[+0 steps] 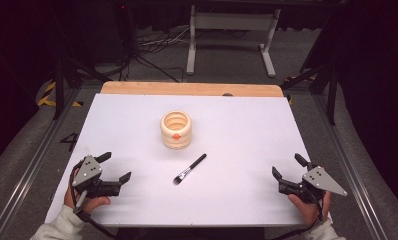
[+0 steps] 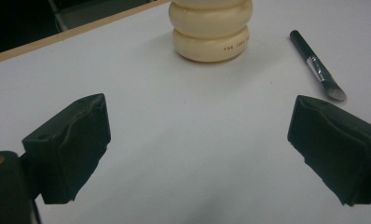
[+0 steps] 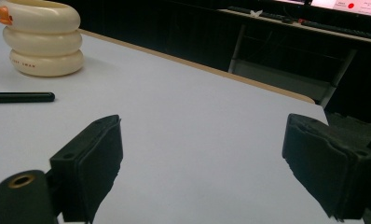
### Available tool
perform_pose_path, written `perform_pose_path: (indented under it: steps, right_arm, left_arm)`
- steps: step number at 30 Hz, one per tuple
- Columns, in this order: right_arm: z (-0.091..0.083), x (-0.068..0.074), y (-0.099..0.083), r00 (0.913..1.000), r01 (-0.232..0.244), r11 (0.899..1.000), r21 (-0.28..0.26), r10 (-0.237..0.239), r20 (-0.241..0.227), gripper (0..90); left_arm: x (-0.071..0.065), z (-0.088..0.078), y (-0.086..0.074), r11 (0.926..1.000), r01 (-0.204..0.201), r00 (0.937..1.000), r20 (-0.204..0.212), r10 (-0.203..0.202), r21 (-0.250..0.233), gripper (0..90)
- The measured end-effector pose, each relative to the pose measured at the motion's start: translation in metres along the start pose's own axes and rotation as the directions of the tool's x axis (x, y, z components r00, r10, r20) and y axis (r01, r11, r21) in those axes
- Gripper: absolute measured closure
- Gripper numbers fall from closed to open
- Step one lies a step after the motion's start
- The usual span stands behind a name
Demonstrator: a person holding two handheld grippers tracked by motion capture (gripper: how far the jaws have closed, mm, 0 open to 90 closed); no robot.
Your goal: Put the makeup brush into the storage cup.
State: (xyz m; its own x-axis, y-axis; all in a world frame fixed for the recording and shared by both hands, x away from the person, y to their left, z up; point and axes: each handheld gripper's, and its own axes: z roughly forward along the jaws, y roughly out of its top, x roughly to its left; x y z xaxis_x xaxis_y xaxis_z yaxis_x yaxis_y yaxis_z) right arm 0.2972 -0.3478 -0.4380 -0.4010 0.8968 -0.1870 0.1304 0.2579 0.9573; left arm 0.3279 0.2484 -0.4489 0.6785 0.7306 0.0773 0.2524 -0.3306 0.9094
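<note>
White table (image 1: 247, 200) holds one brush (image 1: 190, 168), one ringed cup (image 1: 176, 130), two open claws.

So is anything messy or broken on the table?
Nothing looks broken or spilled. The cream ringed holder stands upright, and the black makeup brush lies flat on the white table beside it, not touching. Both hand-held grippers, left and right, are open and empty.

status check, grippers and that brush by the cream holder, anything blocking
Left gripper open, empty, resting near table edge. Right gripper open, empty, likewise. Brush flat on white table, just in front of cream ringed holder, untouched. Path to brush clear.
</note>
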Motion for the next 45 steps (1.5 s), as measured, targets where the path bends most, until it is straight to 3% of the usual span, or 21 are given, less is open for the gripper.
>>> perform_pose_path:
  steps: [18,22,28,29,30,31,32,34,35,36,37,39,40,41,42,43,44,45]
  right_arm:
    - [0.004,0.0,-0.003,1.0,-0.003,0.999,0.039,0.003,0.004,13.5]
    - [0.004,0.0,-0.004,0.9999,-0.01,0.999,0.038,0.009,0.004,13.6]
    - [0.005,0.0,-0.004,1.0,-0.009,0.999,0.045,0.009,0.003,13.7]
    - [0.005,0.001,-0.004,1.0,-0.005,0.999,0.05,0.005,0.006,13.8]
    - [0.006,0.001,-0.004,1.0,-0.006,0.999,0.053,0.006,0.003,13.8]
    - [0.006,0.001,-0.004,1.0,-0.006,0.998,0.06,0.006,0.004,13.8]
    - [0.006,0.001,-0.004,1.0,-0.006,0.998,0.065,0.006,0.006,13.9]
    - [0.006,0.001,-0.005,0.9999,-0.007,0.998,0.067,0.006,0.011,14.1]
    - [0.007,0.001,-0.005,0.9999,-0.008,0.998,0.066,0.007,0.013,14.2]
    - [0.007,0.001,-0.005,0.9999,-0.008,0.998,0.066,0.007,0.013,14.2]
    - [0.007,0.001,-0.005,0.9999,-0.01,0.998,0.067,0.009,0.013,14.2]
    - [0.007,0.0,-0.004,0.9999,-0.01,0.998,0.065,0.009,0.013,14.2]
    - [0.007,0.0,-0.004,0.9999,-0.01,0.998,0.066,0.009,0.012,14.2]
    - [0.007,0.0,-0.005,0.9999,-0.008,0.998,0.066,0.008,0.01,14.2]
    - [0.007,0.0,-0.005,0.9999,-0.007,0.998,0.069,0.007,0.011,14.2]
    - [0.007,0.0,-0.005,0.9999,-0.008,0.998,0.07,0.007,0.012,14.2]
    - [0.007,0.0,-0.005,0.9999,-0.008,0.998,0.07,0.007,0.012,14.2]
    - [0.007,0.0,-0.005,0.9999,-0.008,0.997,0.071,0.007,0.012,14.2]
  left_arm:
    - [-0.008,0.006,0.01,0.9952,-0.025,0.9995,0.02,0.024,0.094,11.5]
    - [-0.008,0.006,0.011,0.9957,-0.025,0.9996,0.018,0.023,0.09,11.2]
    - [-0.013,0.007,0.026,0.9887,-0.047,0.9988,0.023,0.044,0.142,13.0]
    - [-0.015,0.008,0.032,0.9809,-0.068,0.9976,0.027,0.064,0.182,14.1]
    - [-0.015,0.008,0.032,0.9809,-0.068,0.9976,0.027,0.064,0.182,14.3]
    - [-0.019,0.009,0.042,0.9678,-0.097,0.9935,0.081,0.08,0.232,15.2]
    - [-0.019,0.009,0.042,0.9678,-0.097,0.9935,0.081,0.08,0.232,17.8]
    - [-0.027,0.016,0.057,0.9424,-0.129,0.9874,0.127,0.094,0.308,19.1]
    - [-0.033,0.023,0.067,0.9241,-0.14,0.9836,0.158,0.088,0.356,19.3]
    - [-0.033,0.023,0.067,0.9241,-0.14,0.9836,0.158,0.088,0.356,20.0]
    - [-0.039,0.029,0.073,0.9069,-0.158,0.9796,0.177,0.095,0.39,20.0]
    - [-0.048,0.039,0.082,0.8887,-0.182,0.9743,0.199,0.106,0.421,19.2]
    - [-0.055,0.046,0.087,0.8734,-0.192,0.9738,0.198,0.112,0.448,19.2]
    - [-0.059,0.051,0.09,0.8647,-0.198,0.9722,0.204,0.114,0.461,19.1]
    - [-0.067,0.064,0.098,0.8489,-0.203,0.9691,0.224,0.104,0.488,19.9]
    - [-0.067,0.064,0.098,0.8489,-0.203,0.9691,0.224,0.104,0.488,21.6]
    - [-0.069,0.069,0.101,0.8413,-0.207,0.9668,0.236,0.097,0.5,21.6]
    - [-0.075,0.079,0.105,0.8261,-0.212,0.9651,0.245,0.092,0.522,22.2]
